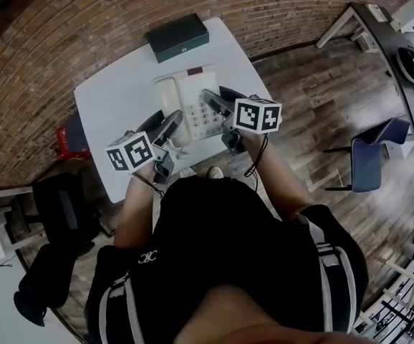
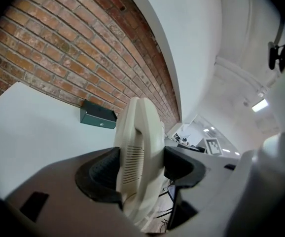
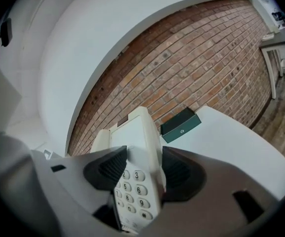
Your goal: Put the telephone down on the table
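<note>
Telephone (image 1: 196,104) over table (image 1: 114,99), perhaps resting on it, between left gripper (image 1: 172,120) and right gripper (image 1: 215,97), box (image 1: 177,36) behind, chair (image 1: 368,160) off right

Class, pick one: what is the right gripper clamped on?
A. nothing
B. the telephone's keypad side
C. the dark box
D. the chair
B: the right gripper grips the telephone beside its number keys, jaws pressed on both sides.

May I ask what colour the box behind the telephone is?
The box is dark green, clearest in the right gripper view.
</note>
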A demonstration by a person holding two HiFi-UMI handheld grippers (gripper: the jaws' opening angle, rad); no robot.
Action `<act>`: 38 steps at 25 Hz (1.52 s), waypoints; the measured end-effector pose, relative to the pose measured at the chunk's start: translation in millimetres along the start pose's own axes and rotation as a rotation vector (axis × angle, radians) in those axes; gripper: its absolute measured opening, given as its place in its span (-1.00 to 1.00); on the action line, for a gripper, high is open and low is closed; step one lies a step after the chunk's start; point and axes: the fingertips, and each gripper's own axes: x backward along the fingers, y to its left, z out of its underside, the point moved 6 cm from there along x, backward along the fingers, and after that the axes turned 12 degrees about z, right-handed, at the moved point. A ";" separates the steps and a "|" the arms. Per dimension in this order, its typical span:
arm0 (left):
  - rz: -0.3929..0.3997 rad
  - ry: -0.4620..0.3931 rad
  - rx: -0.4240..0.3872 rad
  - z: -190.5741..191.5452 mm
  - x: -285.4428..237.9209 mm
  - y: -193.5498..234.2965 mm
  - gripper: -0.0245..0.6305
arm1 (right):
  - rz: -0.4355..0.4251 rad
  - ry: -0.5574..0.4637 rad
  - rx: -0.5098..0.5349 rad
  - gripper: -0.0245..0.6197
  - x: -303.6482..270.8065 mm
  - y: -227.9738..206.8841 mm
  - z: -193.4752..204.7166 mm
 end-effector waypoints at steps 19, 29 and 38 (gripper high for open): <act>-0.125 0.022 0.276 21.3 -0.9 124.5 -0.06 | -0.012 0.299 -0.010 -0.30 -133.4 -25.7 43.5; -0.139 0.047 0.386 35.6 -1.2 180.0 -0.06 | 0.033 0.416 -0.034 -0.30 -182.6 -39.2 71.3; -0.142 0.067 0.433 42.1 -3.3 204.0 -0.06 | 0.055 0.462 -0.061 -0.30 -202.7 -48.8 85.5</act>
